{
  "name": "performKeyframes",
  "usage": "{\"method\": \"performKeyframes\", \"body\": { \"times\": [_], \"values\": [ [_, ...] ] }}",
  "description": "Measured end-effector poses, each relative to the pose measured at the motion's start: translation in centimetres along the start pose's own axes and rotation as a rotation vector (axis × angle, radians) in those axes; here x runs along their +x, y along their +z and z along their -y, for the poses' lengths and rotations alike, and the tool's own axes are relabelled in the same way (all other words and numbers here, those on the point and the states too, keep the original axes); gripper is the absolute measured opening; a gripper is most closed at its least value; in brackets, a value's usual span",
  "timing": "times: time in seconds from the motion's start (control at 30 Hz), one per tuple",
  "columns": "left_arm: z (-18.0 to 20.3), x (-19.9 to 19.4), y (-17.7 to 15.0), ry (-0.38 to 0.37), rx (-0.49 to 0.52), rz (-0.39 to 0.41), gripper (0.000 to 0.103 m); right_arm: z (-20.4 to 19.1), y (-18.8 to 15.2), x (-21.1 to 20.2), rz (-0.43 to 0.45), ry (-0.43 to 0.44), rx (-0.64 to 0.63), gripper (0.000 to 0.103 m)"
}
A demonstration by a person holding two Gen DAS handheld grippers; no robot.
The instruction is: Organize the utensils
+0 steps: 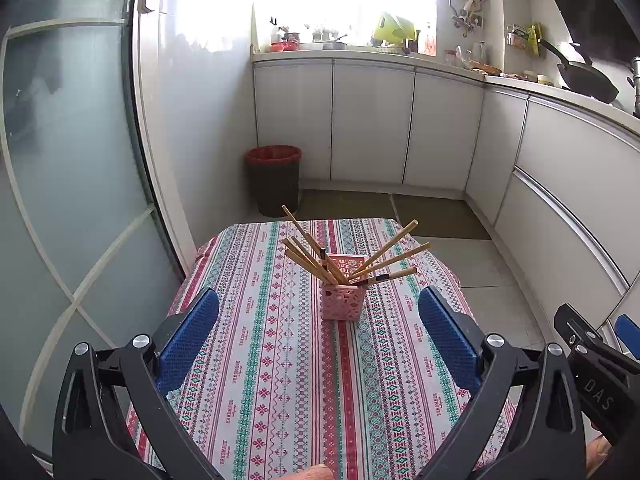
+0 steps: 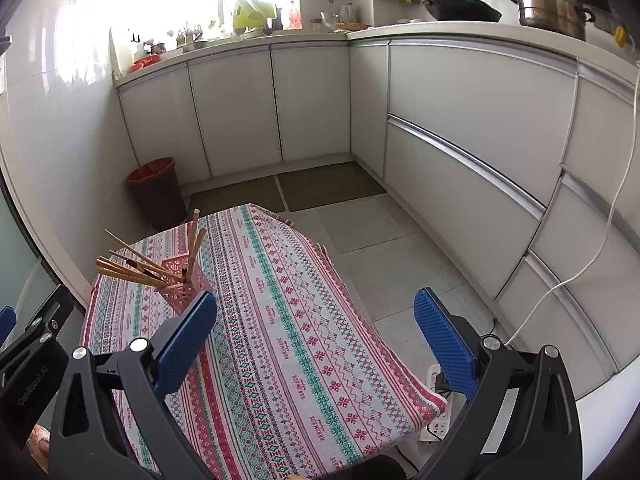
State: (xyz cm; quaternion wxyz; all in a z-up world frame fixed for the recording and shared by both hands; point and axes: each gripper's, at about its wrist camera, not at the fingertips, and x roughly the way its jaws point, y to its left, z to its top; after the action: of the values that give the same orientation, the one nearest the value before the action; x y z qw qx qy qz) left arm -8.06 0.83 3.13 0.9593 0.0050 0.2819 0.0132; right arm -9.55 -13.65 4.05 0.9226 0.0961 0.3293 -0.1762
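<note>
Standing in a pink holder (image 1: 343,301) on the table (image 1: 280,380), wooden chopsticks (image 1: 308,258) are fanned out while both the left hand-held gripper (image 1: 318,334) and the right hand-held gripper (image 2: 316,338) are held wide open and empty.

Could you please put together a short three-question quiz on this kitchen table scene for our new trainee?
1. True or false: the chopsticks lie flat on the tablecloth.
2. Which is the pink holder nearer to? A) the left gripper B) the right gripper
3. Fill in: the jaws of both grippers stand ____.

Key
1. False: they stand fanned out in the holder.
2. A: it sits centred ahead of the left gripper, but off to the left side in the right wrist view.
3. Open, holding nothing.
</note>
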Motion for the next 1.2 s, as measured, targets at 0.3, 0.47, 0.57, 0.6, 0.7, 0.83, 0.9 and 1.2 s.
{"method": "performKeyframes", "body": {
  "times": [0.3,0.47,0.57,0.6,0.7,0.83,0.9,1.2],
  "values": [
    [-0.05,0.19,0.01,0.004,-0.004,-0.003,0.096,-0.15,-0.19,0.06,-0.007,0.004,0.000,0.096],
    [0.05,0.31,-0.08,0.007,-0.003,-0.007,0.096,-0.22,-0.26,0.07,-0.010,0.006,-0.002,0.096],
    [0.10,0.33,-0.10,0.005,0.000,-0.007,0.096,-0.27,-0.25,0.07,-0.009,0.005,-0.002,0.096],
    [0.06,0.33,-0.11,0.005,0.000,-0.007,0.096,-0.29,-0.27,0.06,-0.010,0.006,-0.002,0.096],
    [0.08,0.33,-0.11,0.004,-0.002,-0.008,0.096,-0.28,-0.21,0.12,-0.011,0.007,-0.002,0.096],
    [0.16,0.37,-0.06,0.006,-0.003,-0.008,0.096,-0.38,-0.34,0.19,-0.017,0.012,-0.004,0.096],
    [0.16,0.40,-0.10,0.005,-0.005,-0.009,0.096,-0.43,-0.40,0.27,-0.020,0.013,-0.005,0.096],
    [-0.01,0.39,-0.24,0.013,0.000,-0.003,0.096,-0.37,-0.47,0.36,-0.022,0.016,-0.008,0.096]
  ]
}}
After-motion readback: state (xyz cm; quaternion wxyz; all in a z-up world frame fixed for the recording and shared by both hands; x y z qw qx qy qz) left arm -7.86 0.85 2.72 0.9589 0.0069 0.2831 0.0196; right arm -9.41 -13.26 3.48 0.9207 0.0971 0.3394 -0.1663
